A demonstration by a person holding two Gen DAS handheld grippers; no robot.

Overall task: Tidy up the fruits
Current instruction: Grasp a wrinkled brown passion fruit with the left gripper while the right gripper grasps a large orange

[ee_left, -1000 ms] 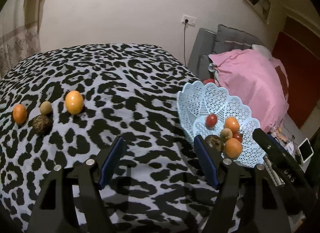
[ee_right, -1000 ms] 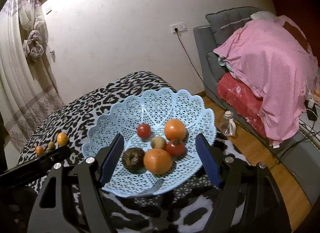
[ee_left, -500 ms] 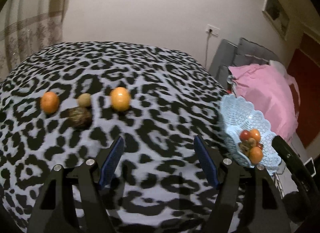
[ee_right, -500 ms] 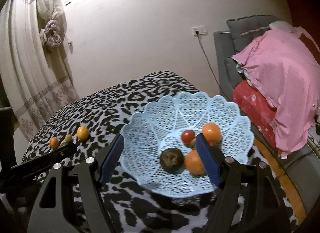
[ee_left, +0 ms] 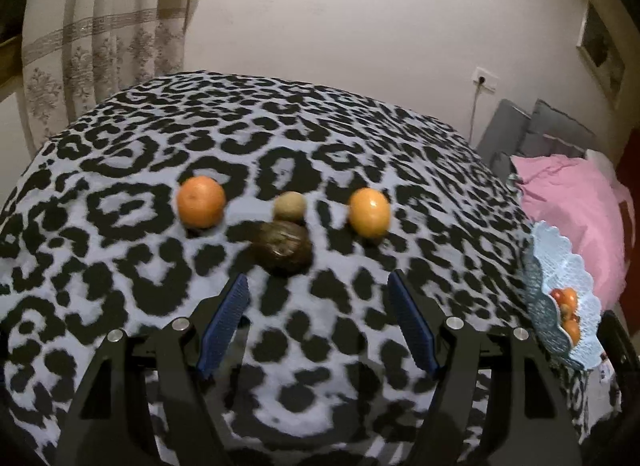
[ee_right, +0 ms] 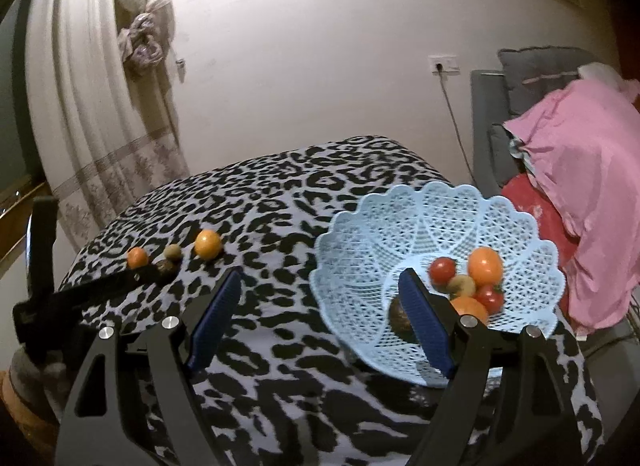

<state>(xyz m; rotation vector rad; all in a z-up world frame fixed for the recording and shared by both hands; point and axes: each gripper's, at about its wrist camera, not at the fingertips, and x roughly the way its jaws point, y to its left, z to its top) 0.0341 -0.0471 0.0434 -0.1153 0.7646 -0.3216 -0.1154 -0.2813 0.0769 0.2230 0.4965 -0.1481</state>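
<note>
Several fruits lie loose on the leopard-print table: an orange (ee_left: 201, 201), a small tan fruit (ee_left: 289, 205), a dark brown fruit (ee_left: 283, 248) and a yellow-orange fruit (ee_left: 369, 211). My left gripper (ee_left: 318, 306) hovers open just short of the dark fruit, nothing between its pads. The light blue lattice basket (ee_right: 400, 250) at the table's right end holds several fruits, among them an orange (ee_right: 485, 266) and a tomato (ee_right: 442, 270). My right gripper (ee_right: 320, 306) hangs left of the basket's middle, its jaws opening and empty; its right finger hides part of a dark fruit.
A grey sofa with a pink blanket (ee_right: 580, 193) stands right of the table. A curtain (ee_right: 100, 113) hangs at the left, a wall socket with a cord (ee_right: 442, 65) behind. The left gripper's arm (ee_right: 84, 294) reaches in from the left in the right wrist view.
My left gripper swung left from the basket to face the loose fruits, now close ahead. My right gripper drew back and left from over the basket, and its jaws widened.
</note>
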